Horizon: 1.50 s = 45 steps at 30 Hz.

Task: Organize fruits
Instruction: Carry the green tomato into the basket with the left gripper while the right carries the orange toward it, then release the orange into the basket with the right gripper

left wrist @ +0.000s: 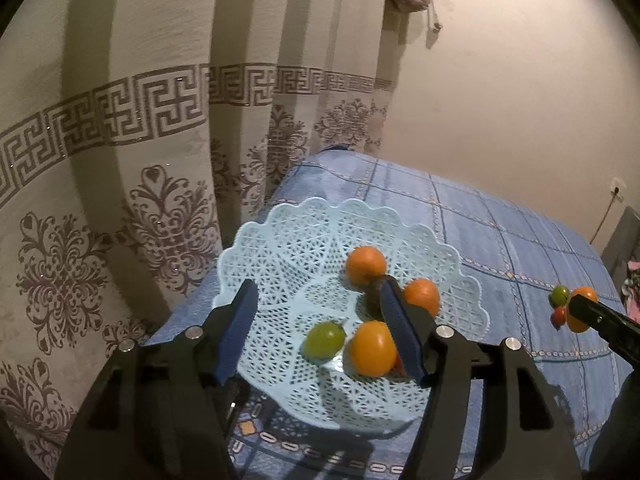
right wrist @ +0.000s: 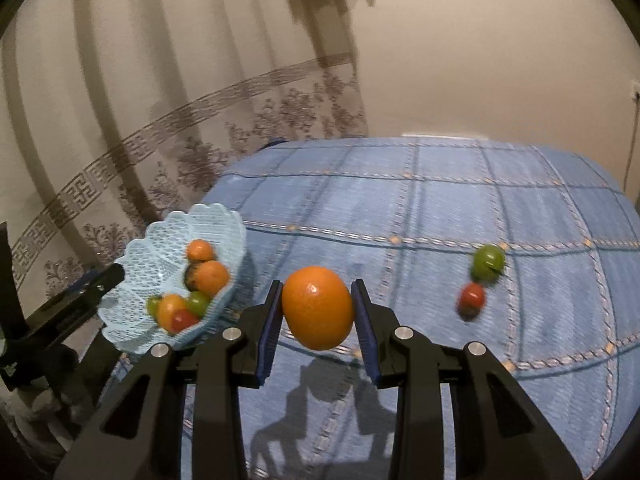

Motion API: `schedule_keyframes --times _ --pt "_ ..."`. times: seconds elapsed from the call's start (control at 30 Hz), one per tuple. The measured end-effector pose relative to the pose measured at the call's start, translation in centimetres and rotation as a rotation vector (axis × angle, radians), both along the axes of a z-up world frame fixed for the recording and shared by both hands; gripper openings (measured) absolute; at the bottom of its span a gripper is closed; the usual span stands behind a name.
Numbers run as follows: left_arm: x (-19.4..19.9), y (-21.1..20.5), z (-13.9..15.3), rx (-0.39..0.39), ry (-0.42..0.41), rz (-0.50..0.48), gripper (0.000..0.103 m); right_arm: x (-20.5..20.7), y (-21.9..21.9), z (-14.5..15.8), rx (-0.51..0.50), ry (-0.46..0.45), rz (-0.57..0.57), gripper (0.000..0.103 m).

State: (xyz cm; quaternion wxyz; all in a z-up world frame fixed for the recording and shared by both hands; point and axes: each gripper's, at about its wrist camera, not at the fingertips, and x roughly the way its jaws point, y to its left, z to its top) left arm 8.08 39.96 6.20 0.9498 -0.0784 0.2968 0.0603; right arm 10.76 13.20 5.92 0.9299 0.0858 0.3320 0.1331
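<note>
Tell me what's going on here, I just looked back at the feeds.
Fruit is being gathered into the light blue basket on the blue bedspread. The right gripper is shut on an orange, raised off the spread. The left gripper hangs open over the basket, gripping nothing. A green fruit and a red fruit lie loose on the spread.

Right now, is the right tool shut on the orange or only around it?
Shut on it. In the right wrist view the orange sits between the right tool pads, touching both, raised above its shadow on the blue cloth.
</note>
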Motion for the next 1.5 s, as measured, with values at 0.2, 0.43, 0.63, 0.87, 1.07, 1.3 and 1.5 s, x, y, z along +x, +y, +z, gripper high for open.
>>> schedule_keyframes --times 0.2,0.43,0.63,0.87,1.07,1.3,1.5 --pt "0.0 0.9 0.0 -0.024 0.002 0.025 0.079 0.7 4.0 1.0 -0.008 -0.014 0.079 0.035" --pt "0.1 1.3 0.1 -0.036 0.002 0.030 0.080 1.6 8.2 1.1 -0.026 -0.017 0.157 0.035" --pt "0.2 1.7 0.0 -0.051 0.009 0.046 0.084 2.3 10.2 0.6 -0.028 0.001 0.181 0.037" --pt "0.2 1.6 -0.1 -0.054 0.012 0.047 0.091 2.8 9.6 0.6 -0.003 -0.008 0.172 0.052" --pt "0.1 1.6 0.0 -0.058 0.015 0.043 0.091 2.8 8.2 0.5 0.008 -0.004 0.134 0.051" --pt "-0.1 1.2 0.1 -0.056 0.011 0.026 0.096 2.4 7.0 0.4 0.020 -0.003 0.101 0.052" --pt "-0.1 0.7 0.1 -0.047 0.009 0.010 0.096 2.2 6.2 0.0 0.035 0.010 0.077 0.052"
